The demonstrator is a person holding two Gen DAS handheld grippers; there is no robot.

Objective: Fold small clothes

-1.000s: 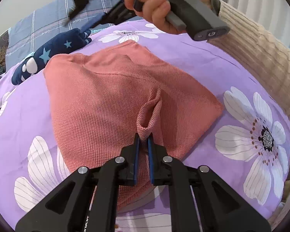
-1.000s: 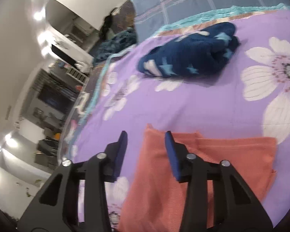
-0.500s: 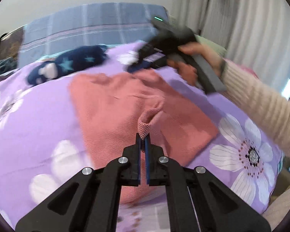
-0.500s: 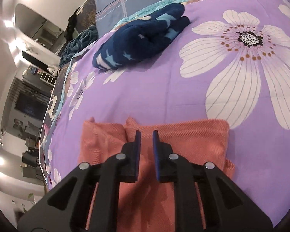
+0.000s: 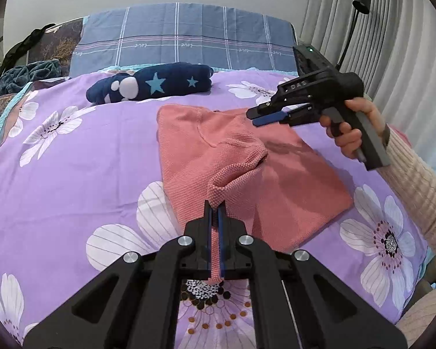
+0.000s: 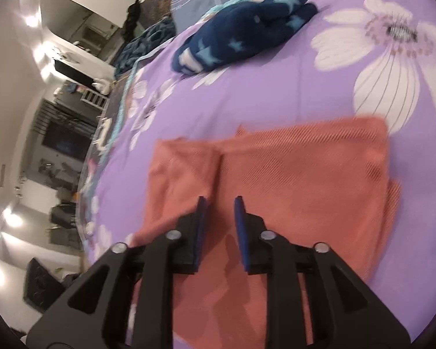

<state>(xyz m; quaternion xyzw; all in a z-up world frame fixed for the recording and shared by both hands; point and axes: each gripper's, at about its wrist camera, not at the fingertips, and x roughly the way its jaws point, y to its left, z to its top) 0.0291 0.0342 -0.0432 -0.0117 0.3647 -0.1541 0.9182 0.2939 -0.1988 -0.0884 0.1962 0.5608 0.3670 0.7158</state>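
One garment is in hand: the left gripper (image 5: 217,203) is clamped on a pinched ridge of the coral knit garment (image 5: 290,186), a strip of fabric running back between its jaws, so the cloth rises in a small tent just ahead of the fingertips. Beyond that pinch the garment lies mostly flat on the purple floral bedspread (image 5: 72,157), already looking doubled into a rough rectangle, with a layered edge visible in the right wrist view. By my reading the fold is partly made and at least one more fold is left. Further off and to the right, the right gripper (image 5: 255,115) hangs above the garment's far edge, its jaws parted and holding nothing. Farthest away, a rolled navy star-print garment (image 5: 151,85) rests near the plaid pillow (image 5: 183,37), seemingly finished.
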